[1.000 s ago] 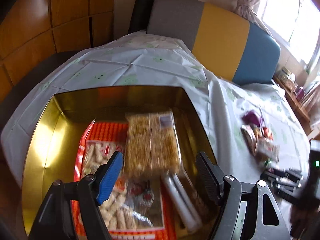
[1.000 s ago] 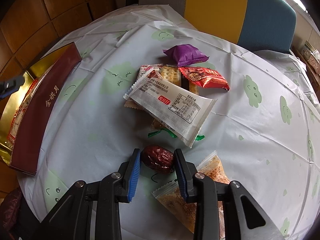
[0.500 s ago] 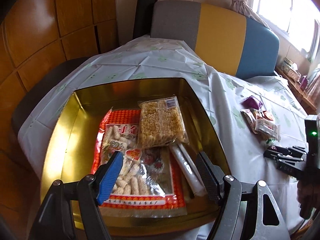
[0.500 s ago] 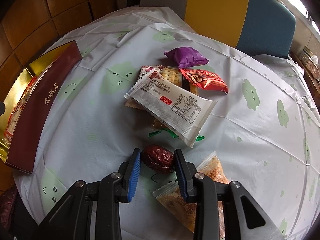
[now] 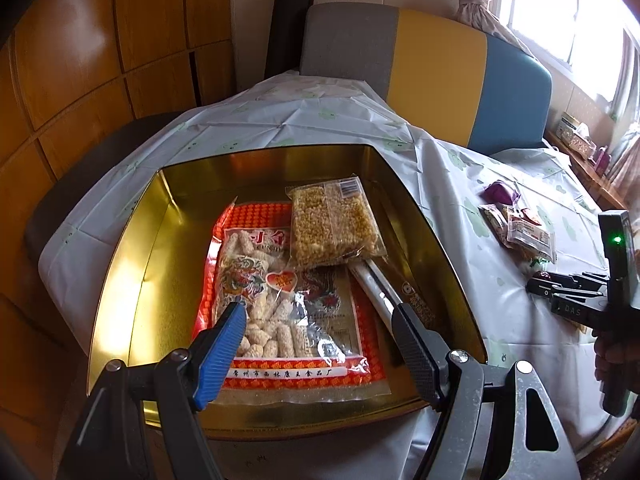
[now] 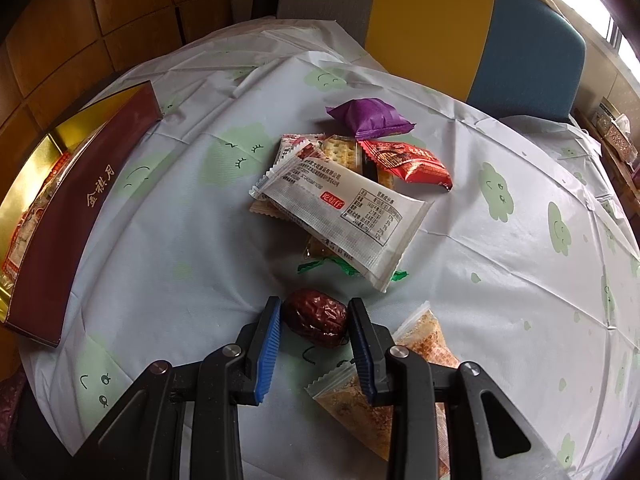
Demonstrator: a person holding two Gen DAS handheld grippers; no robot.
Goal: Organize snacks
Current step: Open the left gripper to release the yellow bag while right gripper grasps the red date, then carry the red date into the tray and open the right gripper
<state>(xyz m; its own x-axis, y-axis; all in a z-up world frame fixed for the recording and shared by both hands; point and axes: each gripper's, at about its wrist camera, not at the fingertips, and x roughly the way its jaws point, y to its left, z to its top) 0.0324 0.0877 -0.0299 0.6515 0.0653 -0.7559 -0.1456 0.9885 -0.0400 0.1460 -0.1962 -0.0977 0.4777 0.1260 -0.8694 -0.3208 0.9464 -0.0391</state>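
Observation:
My right gripper is shut on a wrinkled dark red date low over the tablecloth, in front of a pile of small snack packs. In the pile lie a white wrapper, a purple pack and a red pack. My left gripper hangs open over the gold tin with nothing between its fingers. Inside the tin lie a large red-orange bag, a clear pack of puffed-grain bars and white stick packs.
A clear pack of orange-brown snack lies beside my right finger. The tin's maroon side stands at the left table edge. A grey, yellow and blue chair back rises behind the round table, with wood panelling at left.
The left gripper has drawn back from the tin, so the whole tin and its near rim now show. The right gripper has stayed put with the date between its pads.

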